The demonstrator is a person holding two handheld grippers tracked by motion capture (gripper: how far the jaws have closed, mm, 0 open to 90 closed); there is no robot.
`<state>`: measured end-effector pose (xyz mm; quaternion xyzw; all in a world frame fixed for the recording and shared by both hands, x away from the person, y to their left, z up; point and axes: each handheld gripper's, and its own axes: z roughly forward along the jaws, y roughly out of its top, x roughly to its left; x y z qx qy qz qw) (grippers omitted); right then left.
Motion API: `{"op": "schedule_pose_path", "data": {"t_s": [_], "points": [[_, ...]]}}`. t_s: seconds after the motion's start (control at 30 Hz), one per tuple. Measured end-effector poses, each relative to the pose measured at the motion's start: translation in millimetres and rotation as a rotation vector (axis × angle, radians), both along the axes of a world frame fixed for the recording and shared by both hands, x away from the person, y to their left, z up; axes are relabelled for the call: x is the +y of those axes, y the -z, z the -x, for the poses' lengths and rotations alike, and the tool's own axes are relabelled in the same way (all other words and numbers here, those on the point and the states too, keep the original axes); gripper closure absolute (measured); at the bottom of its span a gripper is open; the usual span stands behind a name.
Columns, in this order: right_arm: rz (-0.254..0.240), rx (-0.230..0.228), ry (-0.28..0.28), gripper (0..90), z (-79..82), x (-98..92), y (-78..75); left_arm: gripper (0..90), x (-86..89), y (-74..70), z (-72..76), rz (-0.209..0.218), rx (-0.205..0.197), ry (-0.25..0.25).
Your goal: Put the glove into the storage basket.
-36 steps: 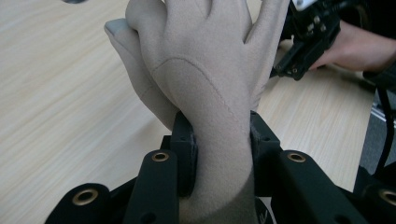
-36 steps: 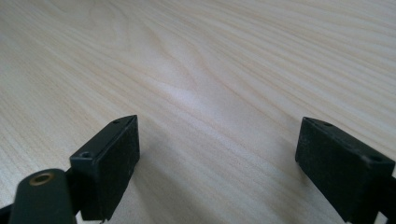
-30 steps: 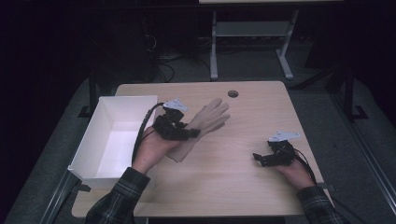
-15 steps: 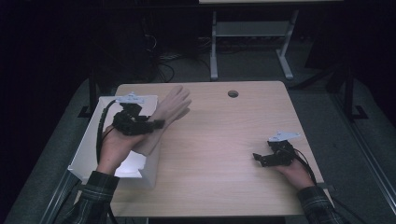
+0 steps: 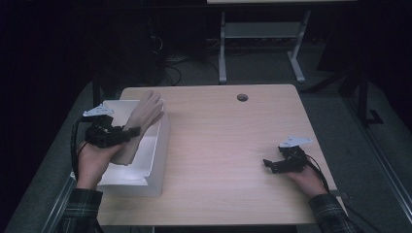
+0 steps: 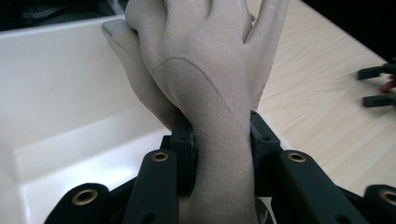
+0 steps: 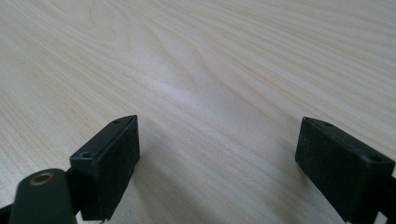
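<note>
The pale rectangular wooden tabletop [image 5: 228,155] carried everything, with a small dark round grommet hole [image 5: 242,97] near the middle of its far edge. A white open-topped rectangular plastic bin [image 5: 156,150] stood along the tabletop's left edge, reaching from near the far left corner most of the way toward the near edge. Above the bin hung a beige suede-like fabric glove [image 5: 140,124], its finger end pointing toward the bin's far right corner and reaching past the rim there, its cuff end toward the near side. In the left gripper view the glove [image 6: 210,84] rose straight up between the two black jaws, which pressed on its wrist part from both sides, one pad on each flank, with the palm and the glove's fingers spreading out beyond the pads; a grey fingertip patch [image 6: 113,29] showed at the upper left. The left gripper [image 5: 127,133], held in the person's left hand [image 5: 92,162], was thus closed on the glove over the bin's interior. The right gripper [image 5: 268,165] sat near the tabletop's right edge, toward the near right corner, in the person's right hand [image 5: 305,178]; in the right gripper view its jaws stood wide apart over bare wood [image 7: 210,93] with nothing between them.
</note>
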<state>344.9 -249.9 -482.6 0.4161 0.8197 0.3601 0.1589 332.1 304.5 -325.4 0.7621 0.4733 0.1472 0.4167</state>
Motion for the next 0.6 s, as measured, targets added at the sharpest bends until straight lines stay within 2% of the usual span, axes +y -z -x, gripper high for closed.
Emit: {"op": "schedule_pose_path", "data": {"t_s": [0.1, 0.23, 0.6], "points": [[0.000, 0.000, 0.000, 13.3, 0.0, 0.0, 0.0, 68.9, 4.1, 13.5, -2.3, -0.017, 0.021, -0.015], [0.002, 0.002, -0.001, 13.3, 0.0, -0.1, -0.2, 68.9, 7.9, 30.2, -6.1, -0.019, 0.041, -0.038], [0.000, 0.000, 0.000, 13.3, 0.0, 0.0, 0.0, 68.7, 9.1, 68.2, -16.6, -0.070, 0.111, -0.050]]}}
